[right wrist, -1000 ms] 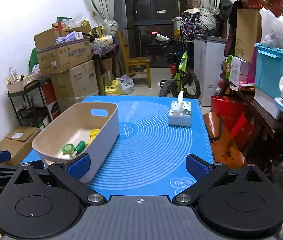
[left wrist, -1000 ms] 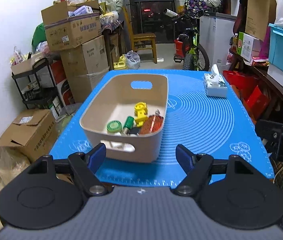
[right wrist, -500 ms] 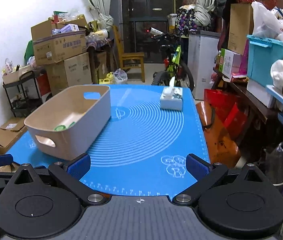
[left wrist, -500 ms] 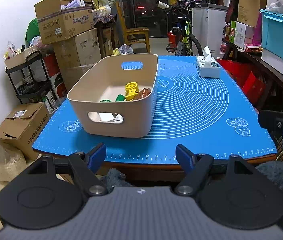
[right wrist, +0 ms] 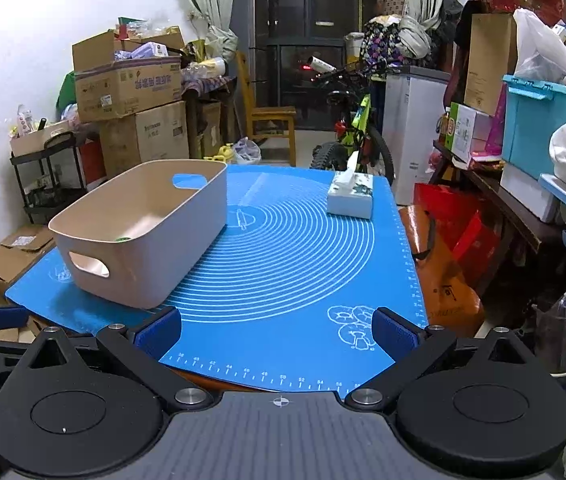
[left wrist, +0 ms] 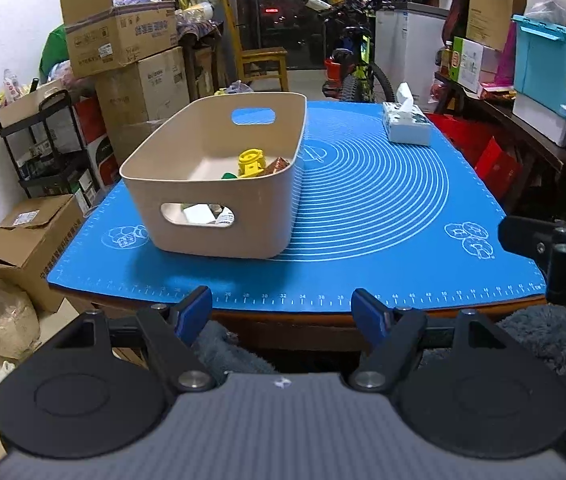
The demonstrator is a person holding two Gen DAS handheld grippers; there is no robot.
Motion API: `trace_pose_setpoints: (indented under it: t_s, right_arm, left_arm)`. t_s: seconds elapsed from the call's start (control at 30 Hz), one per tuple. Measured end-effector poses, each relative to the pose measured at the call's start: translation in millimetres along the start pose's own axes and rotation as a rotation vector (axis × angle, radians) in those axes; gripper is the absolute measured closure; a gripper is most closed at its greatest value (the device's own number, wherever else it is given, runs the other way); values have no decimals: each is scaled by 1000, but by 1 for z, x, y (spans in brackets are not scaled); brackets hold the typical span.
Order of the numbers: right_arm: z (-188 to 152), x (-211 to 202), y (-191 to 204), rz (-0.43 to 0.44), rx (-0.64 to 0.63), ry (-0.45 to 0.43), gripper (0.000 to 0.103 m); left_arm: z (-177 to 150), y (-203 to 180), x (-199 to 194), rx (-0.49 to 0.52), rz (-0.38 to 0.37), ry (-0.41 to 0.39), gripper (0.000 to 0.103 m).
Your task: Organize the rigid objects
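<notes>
Pretty cluttered room – cardboard boxes [right wrist: 129, 80] stacked against the white wall [right wrist: 23, 40], a wooden chair [right wrist: 269, 118] further back. Bike [right wrist: 357, 136] leans by a white freezer [right wrist: 413, 120] – dark glass doors [right wrist: 303, 40] behind.

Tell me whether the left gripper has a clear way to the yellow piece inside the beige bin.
Probably yes. The left gripper is open and empty, off the table's near edge; the yellow piece lies in the open-topped bin, reachable over its near wall.

- Beige bin [left wrist: 219, 216]: rectangular, open top, upright on the left part of the blue mat [left wrist: 383, 216], a handle slot at each end.
- Contents: yellow piece [left wrist: 250, 163], brown piece [left wrist: 279, 165], green piece [left wrist: 228, 176], lying loose on the bin floor.
</notes>
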State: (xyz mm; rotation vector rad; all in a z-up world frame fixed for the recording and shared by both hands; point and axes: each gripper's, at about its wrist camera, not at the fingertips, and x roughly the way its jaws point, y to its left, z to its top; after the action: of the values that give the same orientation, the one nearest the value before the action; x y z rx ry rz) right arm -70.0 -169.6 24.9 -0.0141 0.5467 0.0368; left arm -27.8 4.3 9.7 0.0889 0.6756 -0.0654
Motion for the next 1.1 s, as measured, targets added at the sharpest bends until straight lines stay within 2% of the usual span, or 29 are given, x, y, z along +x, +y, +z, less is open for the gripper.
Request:
trace_pose_setpoints:
  t_s: [1.1]
  right_arm:
    - [1,-3,0,-1,-17,-10,2]
  left_arm:
    - [0,2,0,1,-3,4,26]
